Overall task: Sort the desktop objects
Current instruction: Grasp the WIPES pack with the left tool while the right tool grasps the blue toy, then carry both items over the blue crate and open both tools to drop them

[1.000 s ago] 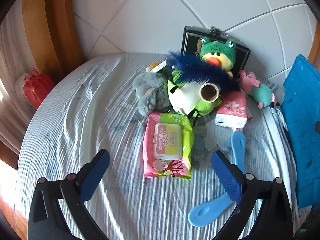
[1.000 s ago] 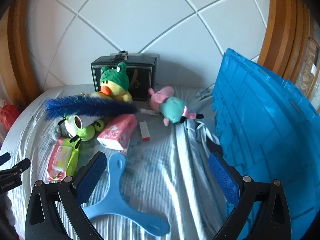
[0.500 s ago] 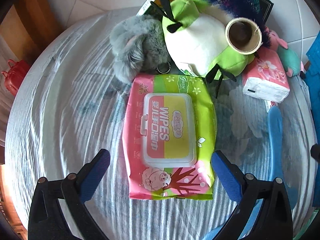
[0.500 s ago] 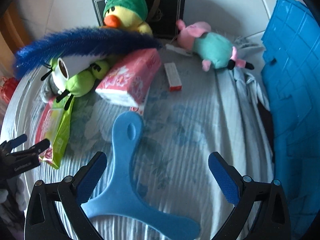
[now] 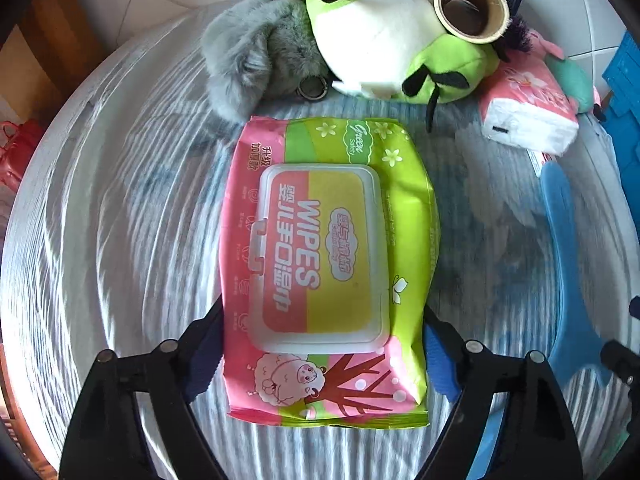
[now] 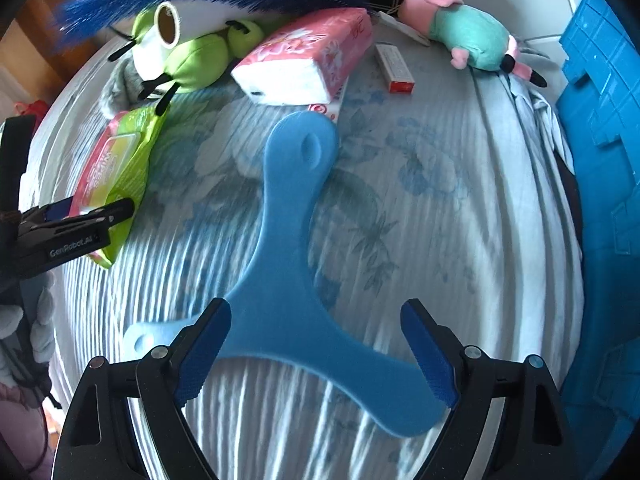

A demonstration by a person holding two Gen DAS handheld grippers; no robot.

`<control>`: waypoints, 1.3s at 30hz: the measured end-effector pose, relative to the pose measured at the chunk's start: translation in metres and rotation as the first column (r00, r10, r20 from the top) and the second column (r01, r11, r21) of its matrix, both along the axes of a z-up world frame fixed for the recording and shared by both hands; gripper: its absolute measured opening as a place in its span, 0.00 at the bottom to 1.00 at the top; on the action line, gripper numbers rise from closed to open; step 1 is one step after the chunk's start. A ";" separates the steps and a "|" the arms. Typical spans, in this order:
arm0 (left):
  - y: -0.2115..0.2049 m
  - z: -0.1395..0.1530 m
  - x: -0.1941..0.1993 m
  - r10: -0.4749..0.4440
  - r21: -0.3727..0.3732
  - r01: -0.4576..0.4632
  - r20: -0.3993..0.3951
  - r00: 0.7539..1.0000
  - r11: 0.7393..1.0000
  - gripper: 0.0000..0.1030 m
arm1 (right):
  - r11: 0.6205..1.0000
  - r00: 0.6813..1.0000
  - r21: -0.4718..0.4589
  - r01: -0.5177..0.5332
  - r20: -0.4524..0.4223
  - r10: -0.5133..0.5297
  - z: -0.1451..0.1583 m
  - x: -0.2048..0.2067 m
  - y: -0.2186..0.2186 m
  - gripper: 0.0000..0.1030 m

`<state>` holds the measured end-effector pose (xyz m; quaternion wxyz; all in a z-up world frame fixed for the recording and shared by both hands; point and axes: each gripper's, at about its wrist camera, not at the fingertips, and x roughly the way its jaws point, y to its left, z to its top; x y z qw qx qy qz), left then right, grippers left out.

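Observation:
A pink and green wipes pack (image 5: pixel 324 256) lies flat on the striped cloth. Its near end sits between the fingers of my left gripper (image 5: pixel 320 360), whose jaws are closing; the pads stand at the pack's two sides and the pack is not squeezed. From the right wrist view, the left gripper (image 6: pixel 76 228) is low at that pack (image 6: pixel 116 168). A blue three-armed boomerang (image 6: pixel 288 240) lies flat under my right gripper (image 6: pixel 316 354). Those jaws are closing too, with the boomerang's hub between the pads and not gripped.
Beyond the wipes lie a grey plush (image 5: pixel 252 60), a green and white plush (image 5: pixel 392 40) with a cardboard tube (image 5: pixel 472 8), and a pink tissue pack (image 6: pixel 304 60). A small red and white box (image 6: pixel 394 68) and a pig plush (image 6: pixel 468 36) lie farther back. A blue crate (image 6: pixel 600 160) stands at the right.
Both grippers have come down close to the cloth and tipped downward. The wipes pack now lies between the left fingers, the boomerang between the right ones, and both pairs of jaws have narrowed.

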<state>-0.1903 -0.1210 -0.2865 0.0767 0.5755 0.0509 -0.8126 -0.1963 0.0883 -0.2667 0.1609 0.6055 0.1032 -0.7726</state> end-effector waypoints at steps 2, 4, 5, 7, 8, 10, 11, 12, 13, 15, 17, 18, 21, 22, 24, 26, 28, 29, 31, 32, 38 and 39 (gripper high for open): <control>0.002 0.002 0.025 0.006 0.004 -0.006 0.005 1.000 1.000 0.80 | 1.000 1.000 -0.003 -0.017 -0.004 0.017 0.003 0.007 0.003 0.85; 0.006 0.005 0.049 0.016 0.007 -0.016 0.013 1.000 1.000 0.80 | 0.999 0.999 -0.002 -0.047 -0.008 0.047 0.002 0.016 0.010 0.73; 0.009 0.006 0.061 0.023 0.006 -0.024 0.018 1.000 1.000 0.80 | 0.998 0.998 0.005 -0.064 -0.007 0.064 0.000 0.020 0.013 0.70; 0.013 0.009 0.084 0.052 -0.005 -0.052 0.020 0.998 0.999 0.80 | 0.994 0.994 0.016 -0.107 -0.001 0.107 -0.006 0.028 0.018 0.69; 0.017 0.011 0.092 0.070 -0.014 -0.070 0.017 0.997 0.997 0.80 | 0.991 0.991 0.017 -0.132 -0.003 0.133 -0.010 0.032 0.020 0.69; 0.022 0.013 0.111 0.105 -0.030 -0.105 0.019 0.994 0.994 0.80 | 0.983 0.983 0.023 -0.184 -0.010 0.184 -0.015 0.039 0.021 0.69; 0.022 0.014 0.117 0.125 -0.034 -0.124 0.022 0.992 0.992 0.80 | 0.978 0.978 0.024 -0.206 -0.019 0.207 -0.017 0.041 0.021 0.69; 0.025 0.015 0.125 0.142 -0.038 -0.141 0.026 0.989 0.989 0.80 | 0.973 0.973 0.025 -0.230 -0.023 0.231 -0.019 0.041 0.021 0.69; 0.026 0.014 0.132 0.160 -0.043 -0.159 0.030 0.987 0.986 0.80 | 0.967 0.967 0.029 -0.255 -0.024 0.255 -0.022 0.040 0.019 0.69; 0.017 0.011 0.142 0.191 -0.043 -0.189 0.038 0.981 0.981 0.80 | 0.952 0.952 0.044 -0.302 -0.035 0.304 -0.028 0.038 0.014 0.69; 0.022 0.008 0.150 0.231 -0.030 -0.230 0.035 0.972 0.973 0.81 | 0.937 0.936 0.049 -0.346 -0.042 0.348 -0.032 0.034 0.009 0.69; 0.025 0.006 0.152 0.246 -0.015 -0.246 0.030 0.969 0.969 0.81 | 0.931 0.930 0.047 -0.363 -0.044 0.365 -0.034 0.032 0.007 0.69; 0.028 -0.003 0.151 0.286 -0.041 -0.285 0.022 0.958 0.958 0.92 | 0.906 0.905 0.034 -0.421 -0.049 0.422 -0.038 0.029 0.000 0.69; 0.024 -0.006 0.148 0.303 -0.035 -0.303 -0.001 0.953 0.952 0.93 | 0.899 0.897 0.025 -0.437 -0.056 0.438 -0.039 0.029 -0.002 0.67; 0.025 -0.005 0.146 0.330 -0.038 -0.331 -0.028 0.944 0.943 0.90 | 0.887 0.884 0.013 -0.462 -0.080 0.461 -0.036 0.029 -0.004 0.51; 0.030 0.002 0.147 0.335 -0.057 -0.337 -0.047 0.941 0.940 0.76 | 0.883 0.879 0.006 -0.469 -0.090 0.468 -0.033 0.032 -0.006 0.41; 0.036 0.012 0.151 0.327 -0.046 -0.330 -0.071 0.943 0.943 0.74 | 0.880 0.876 0.004 -0.475 -0.098 0.473 -0.029 0.040 -0.008 0.34; 0.040 0.019 0.154 0.320 -0.049 -0.325 -0.087 0.943 0.944 0.74 | 0.881 0.877 -0.010 -0.473 -0.103 0.469 -0.025 0.045 -0.007 0.34; 0.045 0.034 0.156 0.304 -0.094 -0.316 -0.127 0.944 0.944 0.74 | 0.889 0.883 -0.030 -0.457 -0.131 0.450 -0.012 0.054 -0.003 0.34; 0.045 0.045 0.159 0.296 -0.103 -0.313 -0.150 0.943 0.944 0.74 | 0.891 0.884 -0.035 -0.452 -0.152 0.443 -0.004 0.057 0.000 0.34; 0.038 0.110 0.152 0.231 -0.121 -0.279 -0.308 0.923 0.953 0.74 | 0.918 0.884 -0.054 -0.393 -0.295 0.362 0.062 0.057 0.005 0.34; 0.039 0.123 0.151 0.213 -0.126 -0.267 -0.334 0.918 0.955 0.74 | 0.928 0.884 -0.045 -0.371 -0.323 0.338 0.075 0.059 0.007 0.34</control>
